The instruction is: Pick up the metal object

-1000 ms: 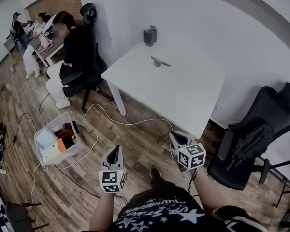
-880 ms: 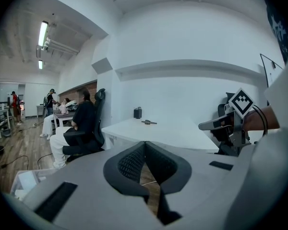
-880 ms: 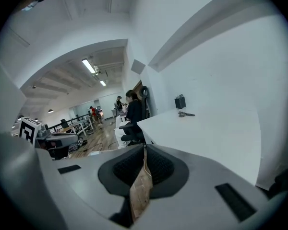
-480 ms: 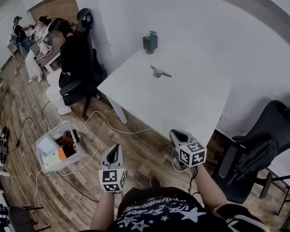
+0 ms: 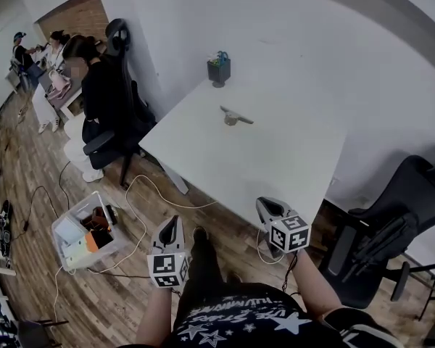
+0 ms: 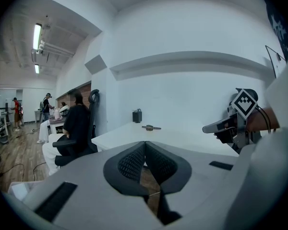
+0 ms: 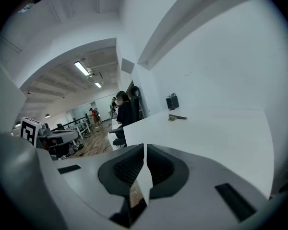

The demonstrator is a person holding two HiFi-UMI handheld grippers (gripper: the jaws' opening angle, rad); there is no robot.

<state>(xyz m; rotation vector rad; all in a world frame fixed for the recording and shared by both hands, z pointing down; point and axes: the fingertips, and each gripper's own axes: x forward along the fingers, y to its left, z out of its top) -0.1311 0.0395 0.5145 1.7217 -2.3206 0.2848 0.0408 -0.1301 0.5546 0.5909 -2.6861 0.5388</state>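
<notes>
The metal object [image 5: 235, 117], a small flat bar with a round part, lies on the white table [image 5: 275, 158] toward its far side. It also shows far off as the metal object [image 6: 150, 127] in the left gripper view and the metal object [image 7: 176, 117] in the right gripper view. My left gripper [image 5: 172, 222] hangs over the wooden floor short of the table, jaws shut and empty. My right gripper [image 5: 264, 206] is at the table's near edge, pads together with nothing between them. Both point toward the table.
A black pen holder [image 5: 218, 69] stands at the table's far corner. A black office chair [image 5: 380, 234] is at the right. A seated person [image 5: 94, 85] is at the left. A plastic box [image 5: 83, 230] and white cables [image 5: 156, 187] lie on the floor.
The view has come nearer to the table, which now sits lower and larger in the head view. Both grippers have travelled forward with the person and stayed shut.
</notes>
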